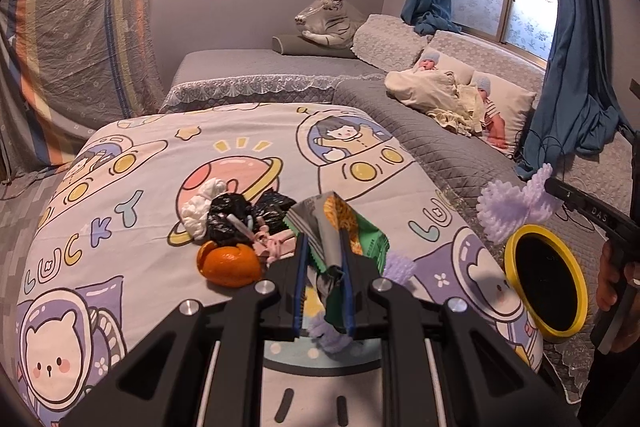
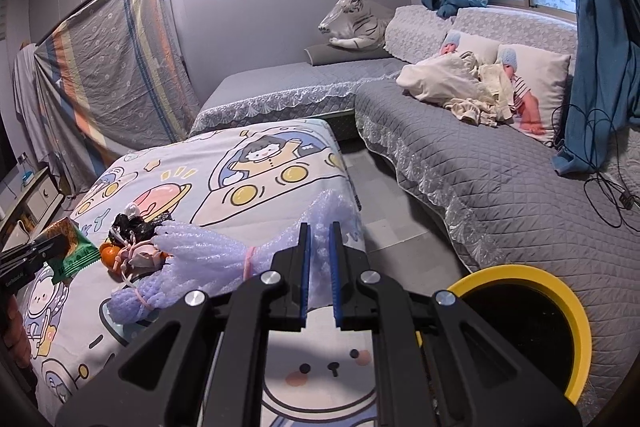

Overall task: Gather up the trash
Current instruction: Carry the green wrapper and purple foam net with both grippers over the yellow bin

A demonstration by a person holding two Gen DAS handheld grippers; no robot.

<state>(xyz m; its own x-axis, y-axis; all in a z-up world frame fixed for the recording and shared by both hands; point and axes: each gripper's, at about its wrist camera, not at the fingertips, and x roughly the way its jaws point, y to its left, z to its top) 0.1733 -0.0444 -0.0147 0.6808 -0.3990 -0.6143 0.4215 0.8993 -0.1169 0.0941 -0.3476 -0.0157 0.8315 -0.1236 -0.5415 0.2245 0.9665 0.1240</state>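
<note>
Both grippers are loaded, so the step in hand looks like carrying trash to the bin point(image 2: 576, 311), the yellow-rimmed can standing on the floor just beside the near corner of the table point(image 1: 100, 195) with the cartoon cover.

The left gripper point(image 1: 324, 247) is nearly closed, pinching a green snack wrapper point(image 1: 340, 227) that stands up between its blue pads, well left of the bin.

The right gripper point(image 2: 318, 235) is closed almost fully on a sheet of lavender foam netting point(image 2: 200, 247), which trails leftward over the table away from the bin.

Further from the bin, a heap stays on the table: an orange peel point(image 1: 228, 263), a crumpled black bag point(image 1: 228, 219), a white wad point(image 1: 198, 211) and pink ties.

Next, I judge, each gripper must swing over the bin's mouth and open; the long netting may drape over the rim, so it needs to be centred first.
</note>
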